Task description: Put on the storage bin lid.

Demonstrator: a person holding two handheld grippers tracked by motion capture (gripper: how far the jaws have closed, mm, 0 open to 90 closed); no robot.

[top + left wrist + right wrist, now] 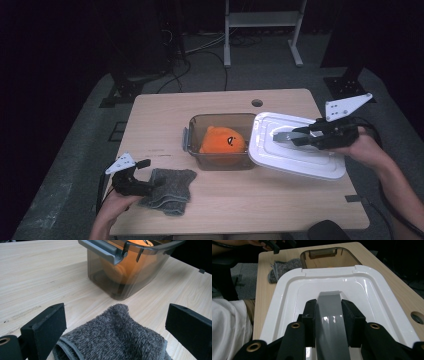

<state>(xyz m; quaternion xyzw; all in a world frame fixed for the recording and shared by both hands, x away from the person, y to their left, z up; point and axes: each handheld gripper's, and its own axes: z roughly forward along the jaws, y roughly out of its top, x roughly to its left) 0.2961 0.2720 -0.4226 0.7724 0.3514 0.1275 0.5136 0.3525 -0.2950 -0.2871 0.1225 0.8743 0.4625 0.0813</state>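
Right tool (pixel 295 136) clamps the lid (pixel 295 150) by its grey handle (pixel 332 315); left tool (pixel 150 175) gapes over the cloth (pixel 170 190). Square the lid's corners with the box (pixel 220 160) rim before lowering.

Room's pretty dark overall, with most of the light landing on the tabletop (pixel 165 107), a pale wood-grain slab with rounded corners and a round cable hole (pixel 257 103) near its far edge. Under and around it is grey carpet (pixel 75 150), kinda speckled, fading into black at the left and right. Past the far edge there's a white metal frame (pixel 262 30) on two legs, looks like the base of another desk or a rack. A tangle of cables (pixel 200 50) runs across the floor by it. Black stand feet (pixel 122 90) sit on the carpet at the far left, and another black base plate (pixel 347 85) at the far right. The back wall is too dark to make out.
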